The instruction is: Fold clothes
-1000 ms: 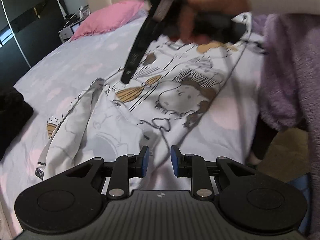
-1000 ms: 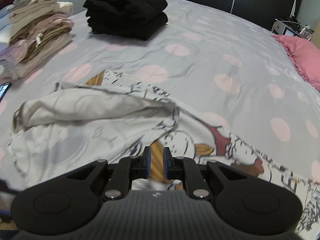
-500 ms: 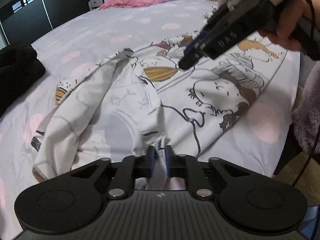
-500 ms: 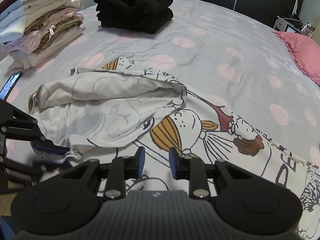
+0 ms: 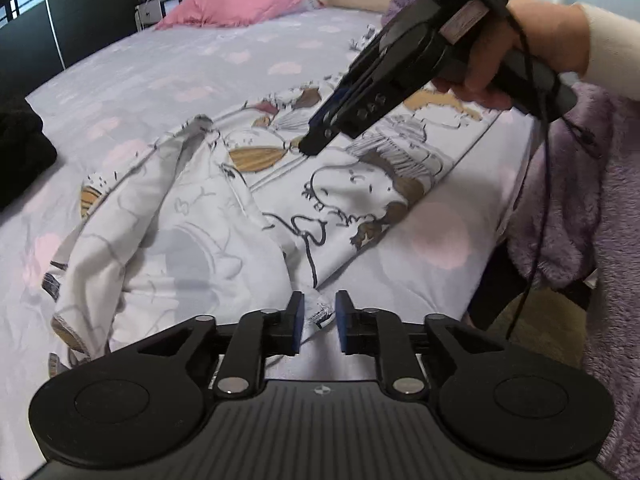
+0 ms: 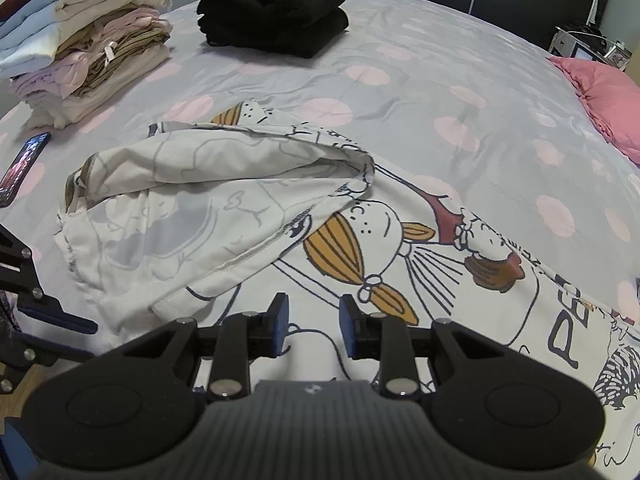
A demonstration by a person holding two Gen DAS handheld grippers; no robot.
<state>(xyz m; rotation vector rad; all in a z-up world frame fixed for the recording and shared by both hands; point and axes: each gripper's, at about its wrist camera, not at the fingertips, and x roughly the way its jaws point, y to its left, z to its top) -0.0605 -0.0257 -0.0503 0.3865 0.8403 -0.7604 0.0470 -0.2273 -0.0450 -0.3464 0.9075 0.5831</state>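
A white cartoon-print garment [image 5: 208, 216] lies partly folded on the bed, one part turned over onto itself; it also shows in the right wrist view [image 6: 224, 216]. My left gripper [image 5: 319, 322] is open at the garment's near corner, and the hem lies between the jaws. My right gripper [image 6: 313, 330] is open and empty just above the printed cloth. The right gripper also shows in the left wrist view [image 5: 320, 136], held by a hand over the garment's middle. The left gripper's fingers [image 6: 56, 314] show at the right wrist view's left edge.
A grey bedspread with pink dots [image 6: 440, 92] covers the bed. A black folded pile [image 6: 272, 12] and a stack of folded pale clothes [image 6: 88, 48] lie at the far side. A phone [image 6: 24, 164] lies at the left. A pink pillow [image 5: 240, 4] lies by the headboard.
My left gripper shut on the garment's corner, then opened; the hem still lies between its jaws. My right gripper opened wider and drew back above the cloth.
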